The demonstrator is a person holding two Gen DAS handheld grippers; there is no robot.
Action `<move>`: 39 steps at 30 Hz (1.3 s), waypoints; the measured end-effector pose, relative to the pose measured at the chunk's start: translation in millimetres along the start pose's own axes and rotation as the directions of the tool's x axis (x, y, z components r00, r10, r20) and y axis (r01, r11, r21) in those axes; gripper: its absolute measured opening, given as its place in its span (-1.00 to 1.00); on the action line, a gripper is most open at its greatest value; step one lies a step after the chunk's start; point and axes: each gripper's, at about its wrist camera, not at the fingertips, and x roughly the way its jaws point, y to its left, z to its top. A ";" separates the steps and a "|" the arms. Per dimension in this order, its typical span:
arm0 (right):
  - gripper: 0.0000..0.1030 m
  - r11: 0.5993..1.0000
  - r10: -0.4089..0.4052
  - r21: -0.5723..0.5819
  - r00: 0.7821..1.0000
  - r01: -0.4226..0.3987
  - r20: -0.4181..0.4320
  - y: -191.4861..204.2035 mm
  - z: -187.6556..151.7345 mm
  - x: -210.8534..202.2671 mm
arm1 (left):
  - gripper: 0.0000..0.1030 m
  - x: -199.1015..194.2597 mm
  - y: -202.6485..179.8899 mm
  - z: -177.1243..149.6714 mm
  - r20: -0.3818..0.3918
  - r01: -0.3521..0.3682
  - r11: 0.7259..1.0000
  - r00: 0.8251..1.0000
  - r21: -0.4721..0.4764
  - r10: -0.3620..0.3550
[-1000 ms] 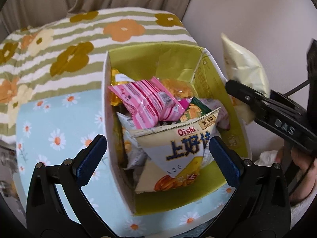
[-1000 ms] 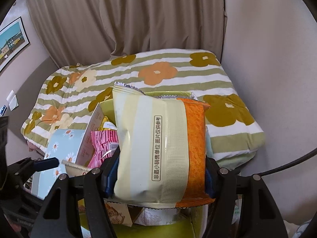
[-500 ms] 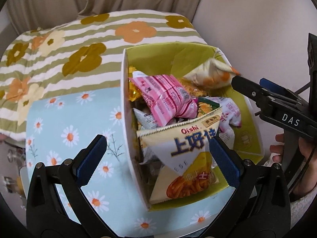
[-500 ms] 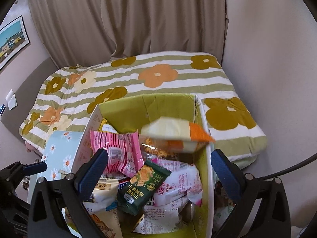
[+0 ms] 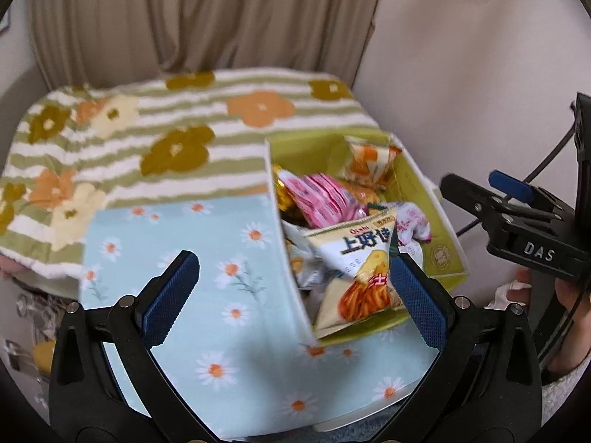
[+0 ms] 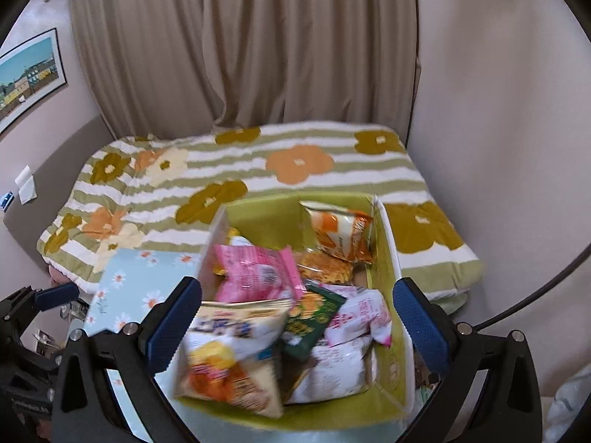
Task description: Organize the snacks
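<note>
Beige curtains and a flowered bedspread (image 6: 258, 170) are seen behind a daisy-print table (image 5: 177, 258). Lower right of it, a green box (image 6: 266, 217) is heaped with snack packets – an orange-and-cream bag (image 6: 338, 230) is propped in its far corner. Both the right gripper (image 6: 297, 317) and left gripper (image 5: 293, 295) are spread wide, nothing held. That bag could be toppled if the box is bumped.

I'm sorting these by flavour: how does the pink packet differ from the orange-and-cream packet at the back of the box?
The pink packet is striped pink and lies on top of the pile near the box's left wall; the orange-and-cream packet leans in the far right corner. The pink one looks larger. Both are sealed pouches inside the green-lined box, and neither is held.
</note>
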 end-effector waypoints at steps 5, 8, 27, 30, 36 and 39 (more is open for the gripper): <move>0.99 1.000 -0.018 -0.013 0.993 0.019 0.113 45.4 -14.2 -67.1 | 0.99 -85.3 27.6 -19.9 0.192 -0.051 0.998 0.980 0.019 0.047; 1.00 1.000 -0.010 -0.018 0.987 0.013 0.162 68.0 -29.0 -99.2 | 0.99 -126.9 39.8 -38.5 0.270 -0.102 0.995 0.958 0.019 0.093; 0.99 0.996 -0.084 0.007 0.958 0.085 0.275 105.8 -111.5 -173.0 | 0.99 -204.8 53.7 -129.3 0.377 -0.132 0.991 0.919 0.025 0.113; 0.99 0.996 -0.090 0.010 0.957 0.091 0.277 104.4 -112.8 -175.7 | 0.99 -205.6 48.1 -129.1 0.385 -0.136 0.990 0.916 0.032 0.113; 0.99 0.995 -0.095 0.017 0.957 0.093 0.276 101.3 -114.1 -180.5 | 0.99 -204.3 45.5 -128.1 0.391 -0.137 0.990 0.913 0.031 0.114; 0.99 0.996 -0.094 0.019 0.956 0.093 0.277 100.2 -113.4 -180.1 | 0.99 -202.2 41.7 -127.7 0.395 -0.146 0.989 0.911 0.038 0.120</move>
